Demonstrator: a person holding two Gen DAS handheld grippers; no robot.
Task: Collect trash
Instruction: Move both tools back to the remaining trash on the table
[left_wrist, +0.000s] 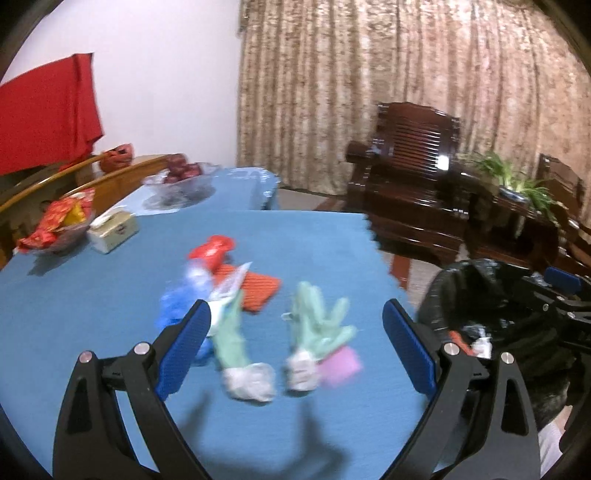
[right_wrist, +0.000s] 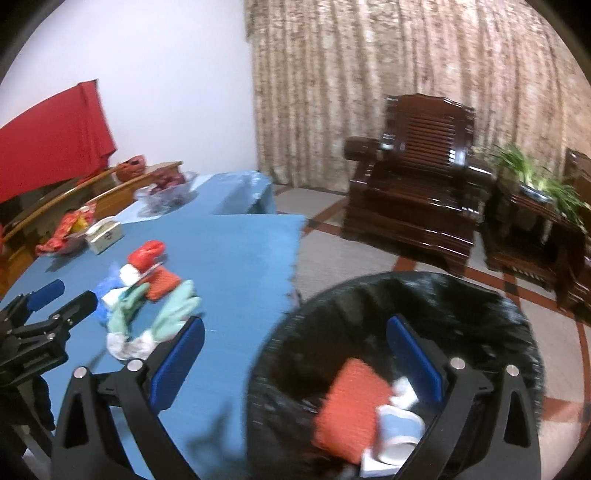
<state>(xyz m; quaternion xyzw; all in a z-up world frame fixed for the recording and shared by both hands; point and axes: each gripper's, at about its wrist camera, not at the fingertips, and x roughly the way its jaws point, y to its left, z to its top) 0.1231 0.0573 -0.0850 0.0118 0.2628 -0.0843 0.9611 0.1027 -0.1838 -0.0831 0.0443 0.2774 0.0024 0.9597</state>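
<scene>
A dark wooden armchair (right_wrist: 417, 177) stands before patterned curtains (right_wrist: 406, 74), beside a potted plant (right_wrist: 535, 177); a tissue box (left_wrist: 112, 230) sits on blue cloth.

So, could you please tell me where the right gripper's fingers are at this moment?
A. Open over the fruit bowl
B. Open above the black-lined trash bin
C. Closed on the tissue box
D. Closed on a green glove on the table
B: the right gripper is open with empty fingers over the black-lined trash bin, where an orange pad already lies.

Two green gloves (left_wrist: 317, 325); two orange cloths (right_wrist: 351, 402); one bin (right_wrist: 480, 306).
</scene>
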